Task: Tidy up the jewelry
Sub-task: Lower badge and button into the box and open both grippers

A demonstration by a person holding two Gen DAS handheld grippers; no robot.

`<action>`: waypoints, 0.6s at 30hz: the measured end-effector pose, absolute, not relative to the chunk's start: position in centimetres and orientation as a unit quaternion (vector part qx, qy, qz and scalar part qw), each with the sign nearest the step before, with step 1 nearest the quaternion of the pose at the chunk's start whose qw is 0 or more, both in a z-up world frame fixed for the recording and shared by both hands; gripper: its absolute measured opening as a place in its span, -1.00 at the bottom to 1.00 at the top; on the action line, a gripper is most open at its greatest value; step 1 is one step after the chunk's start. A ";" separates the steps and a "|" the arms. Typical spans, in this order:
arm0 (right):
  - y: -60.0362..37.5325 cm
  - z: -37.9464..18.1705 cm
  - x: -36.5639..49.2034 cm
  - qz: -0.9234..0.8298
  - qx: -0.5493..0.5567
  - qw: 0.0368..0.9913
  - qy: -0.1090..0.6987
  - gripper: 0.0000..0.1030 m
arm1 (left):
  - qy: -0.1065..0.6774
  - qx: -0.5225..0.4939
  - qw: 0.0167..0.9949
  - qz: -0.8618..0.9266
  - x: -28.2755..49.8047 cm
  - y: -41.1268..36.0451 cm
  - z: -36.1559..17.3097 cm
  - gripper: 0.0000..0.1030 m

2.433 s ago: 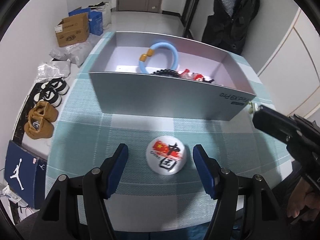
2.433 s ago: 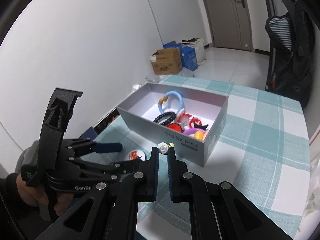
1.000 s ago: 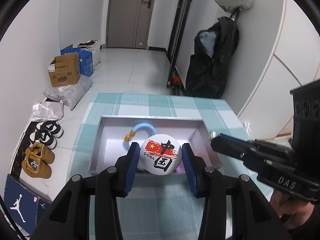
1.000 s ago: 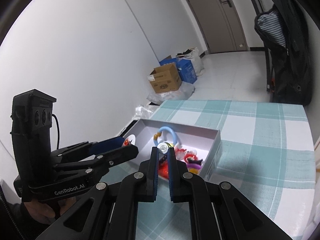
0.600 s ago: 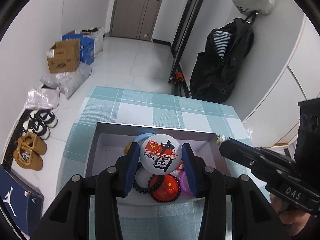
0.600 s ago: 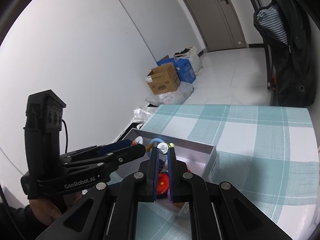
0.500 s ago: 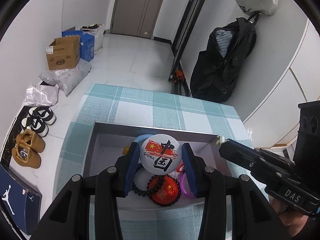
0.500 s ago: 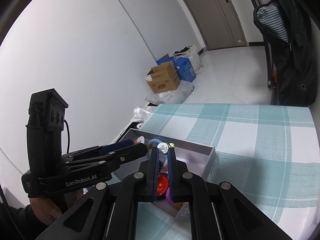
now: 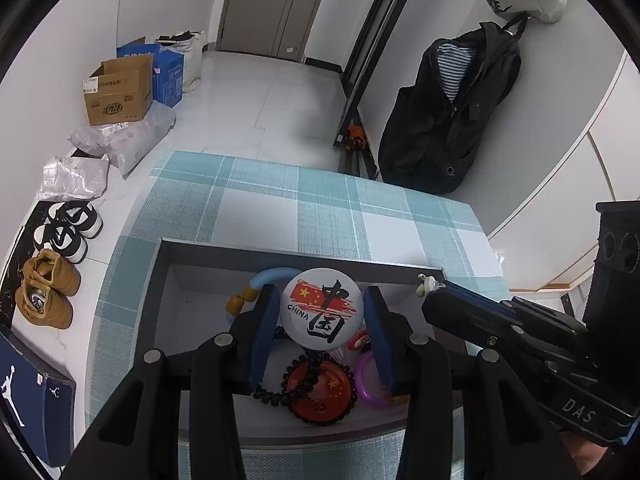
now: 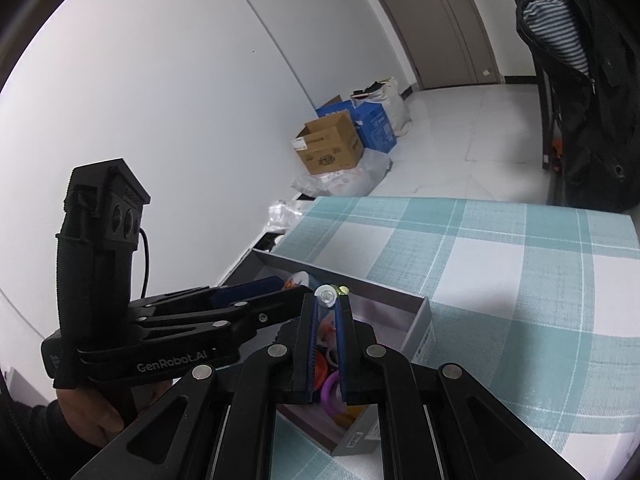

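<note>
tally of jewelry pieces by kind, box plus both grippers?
Round badges: 2, white badge in left gripper, red badge in box
Bracelets/rings: 3, blue bangle, black bead bracelet, purple ring
Small earring: 1, earring in right gripper
Total: 6; other pieces partly hidden

The surface wears a teal-and-white checked cloth – one thing sits directly on it – an open grey box

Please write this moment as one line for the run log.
left gripper: shut on white badge, above grey box | right gripper: shut on small earring, over box | neither released
</note>
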State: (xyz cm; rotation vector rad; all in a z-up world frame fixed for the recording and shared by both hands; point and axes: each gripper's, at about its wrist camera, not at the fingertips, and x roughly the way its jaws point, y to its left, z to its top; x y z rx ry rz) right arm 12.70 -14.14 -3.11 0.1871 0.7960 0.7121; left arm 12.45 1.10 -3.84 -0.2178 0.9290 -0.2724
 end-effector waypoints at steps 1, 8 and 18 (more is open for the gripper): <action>-14.2 -3.0 12.6 0.339 0.088 0.857 0.379 -0.84 | 0.446 -0.103 0.879 -0.131 12.4 1.0 -3.9 -0.27; -13.8 -3.2 12.3 0.336 0.074 0.857 0.384 -0.80 | 0.448 -0.101 0.877 -0.142 12.4 1.0 -3.8 -0.27; -14.5 -2.9 11.8 0.320 0.071 0.866 0.377 -0.32 | 0.462 -0.123 0.865 -0.153 12.4 1.1 -4.1 -0.08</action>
